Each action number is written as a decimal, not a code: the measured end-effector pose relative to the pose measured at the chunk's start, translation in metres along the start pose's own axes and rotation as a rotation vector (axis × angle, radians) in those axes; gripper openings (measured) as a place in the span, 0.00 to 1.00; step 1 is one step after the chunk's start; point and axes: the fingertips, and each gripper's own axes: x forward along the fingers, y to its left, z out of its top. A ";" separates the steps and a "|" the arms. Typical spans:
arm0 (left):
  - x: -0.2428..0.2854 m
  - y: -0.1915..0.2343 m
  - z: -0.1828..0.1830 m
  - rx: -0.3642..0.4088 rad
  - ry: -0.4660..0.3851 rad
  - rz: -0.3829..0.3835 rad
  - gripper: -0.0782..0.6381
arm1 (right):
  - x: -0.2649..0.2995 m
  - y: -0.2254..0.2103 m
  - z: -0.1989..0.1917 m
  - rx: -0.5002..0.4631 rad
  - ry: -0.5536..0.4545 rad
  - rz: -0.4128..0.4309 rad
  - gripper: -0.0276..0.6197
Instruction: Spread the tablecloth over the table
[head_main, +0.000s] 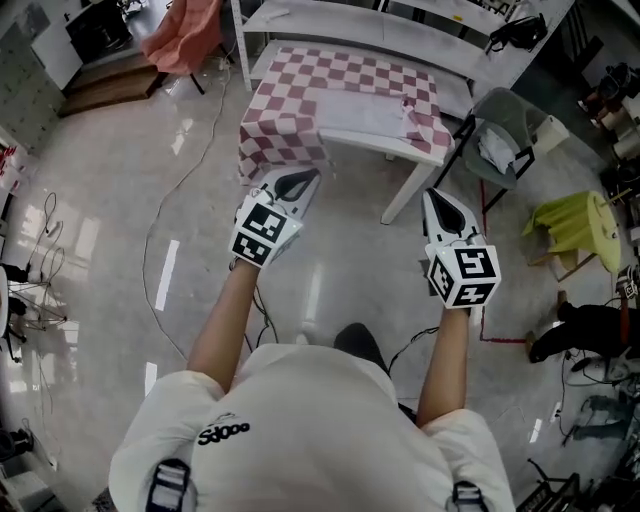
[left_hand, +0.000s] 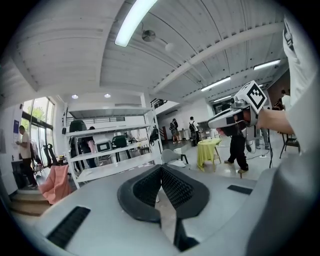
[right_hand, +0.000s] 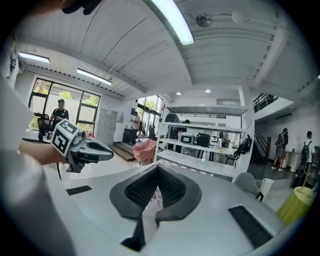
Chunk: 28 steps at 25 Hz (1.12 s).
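Two tools are held out in front of the person at about the same height, side by side and well apart, each pointing slightly downward toward the table (head_main: 392, 148) ahead. The left tool (head_main: 300, 180) is clenched on nothing: in its own view the ribbed black pads (left_hand: 176, 188) meet along their front edge with no thing between them. The right tool (head_main: 438, 200) is likewise clenched and empty, its pads (right_hand: 171, 189) pressed together at the tip. The red-and-white checked tablecloth (head_main: 340, 80) lies on the table beyond both tool tips, touching neither. It covers the far part of the top and the side ahead of the left tool, where it hangs down over the corner just past that tool's tip. The near part of the top, ahead of the gap between the tools and toward the right tool, is bare white. In the right gripper view a thin strip of the checks shows just above the tool's closed tip. A white shelf rack (head_main: 400, 35) stands behind the table, farther from the tools. A grey chair (head_main: 505, 125) stands beyond the right tool and to its outer side, near the table's corner. A thin cable (head_main: 165, 215) trails across the glossy floor (head_main: 110, 180) on the outer side of the left tool.
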 end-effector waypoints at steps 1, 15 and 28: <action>-0.001 0.005 -0.002 0.003 0.007 -0.001 0.15 | 0.004 0.004 0.001 0.000 0.001 0.000 0.08; 0.073 0.052 -0.023 -0.004 0.039 0.003 0.15 | 0.085 -0.044 -0.011 -0.020 0.008 0.020 0.08; 0.232 0.113 0.003 -0.034 0.086 0.074 0.15 | 0.206 -0.193 0.000 -0.025 0.004 0.073 0.08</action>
